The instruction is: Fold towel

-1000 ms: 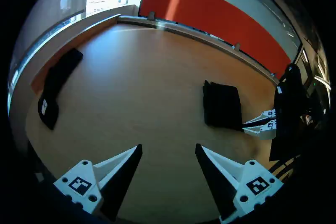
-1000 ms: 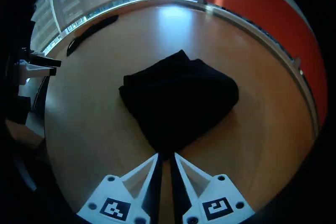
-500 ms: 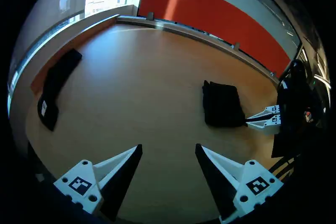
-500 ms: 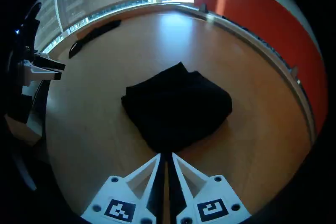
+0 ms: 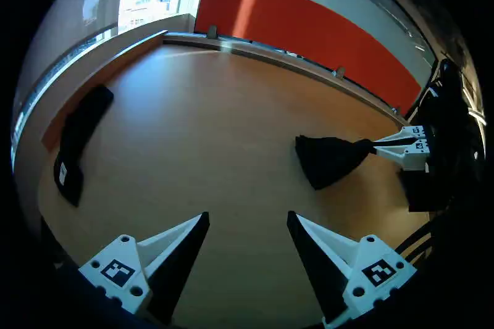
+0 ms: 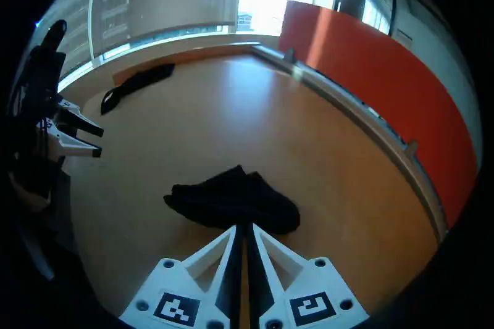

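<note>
Towel, black and bunched, lies on the right part of the wooden table. One end is drawn to a point in the right gripper, whose fingers are pressed together on the cloth. The left gripper hangs spread wide over bare wood at the near edge, well apart from the towel, and a second dark cloth lies at the far left by the rim.

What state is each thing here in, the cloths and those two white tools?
Towel: bunched, one end pinched and pulled up, the rest on the table.
Right tool: shut on the towel's end.
Left tool: open, empty, above bare table.
Black cloth: lying flat by the table's far edge.
</note>
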Action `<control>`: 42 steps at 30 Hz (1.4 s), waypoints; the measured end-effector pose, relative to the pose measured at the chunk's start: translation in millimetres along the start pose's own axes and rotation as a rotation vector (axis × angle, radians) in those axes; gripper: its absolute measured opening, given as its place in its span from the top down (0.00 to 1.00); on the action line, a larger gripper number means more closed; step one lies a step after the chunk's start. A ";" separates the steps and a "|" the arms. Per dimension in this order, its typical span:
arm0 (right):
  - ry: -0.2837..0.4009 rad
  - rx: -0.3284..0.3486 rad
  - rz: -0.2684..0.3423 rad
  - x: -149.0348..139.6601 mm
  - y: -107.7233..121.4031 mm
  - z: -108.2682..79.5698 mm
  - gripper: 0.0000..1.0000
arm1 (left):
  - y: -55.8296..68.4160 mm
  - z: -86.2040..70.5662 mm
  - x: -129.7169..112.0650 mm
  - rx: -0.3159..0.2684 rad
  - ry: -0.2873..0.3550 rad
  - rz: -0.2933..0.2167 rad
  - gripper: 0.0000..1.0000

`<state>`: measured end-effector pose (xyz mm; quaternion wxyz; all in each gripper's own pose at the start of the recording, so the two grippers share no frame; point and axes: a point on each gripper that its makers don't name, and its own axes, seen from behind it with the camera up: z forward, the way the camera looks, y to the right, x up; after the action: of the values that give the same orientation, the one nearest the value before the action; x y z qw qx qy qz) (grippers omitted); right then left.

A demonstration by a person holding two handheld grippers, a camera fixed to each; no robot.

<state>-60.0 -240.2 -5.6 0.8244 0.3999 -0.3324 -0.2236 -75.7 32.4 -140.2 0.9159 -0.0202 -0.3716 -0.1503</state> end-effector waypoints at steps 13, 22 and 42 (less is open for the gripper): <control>0.092 -0.054 0.012 53.0 27.0 -43.6 0.96 | 11.1 -4.0 21.6 -0.020 0.036 0.025 0.07; 0.106 -0.079 0.034 52.5 48.0 -65.8 0.96 | 22.3 -3.4 29.4 -0.041 0.046 0.040 0.06; 0.119 -0.203 0.116 14.7 136.2 -141.9 0.96 | 57.3 13.4 42.8 -0.087 0.041 0.093 0.06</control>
<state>67.1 -98.1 44.7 0.8904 0.3070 -0.2812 -0.1838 -39.0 78.0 -96.8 0.9275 -0.0742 -0.3447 -0.1240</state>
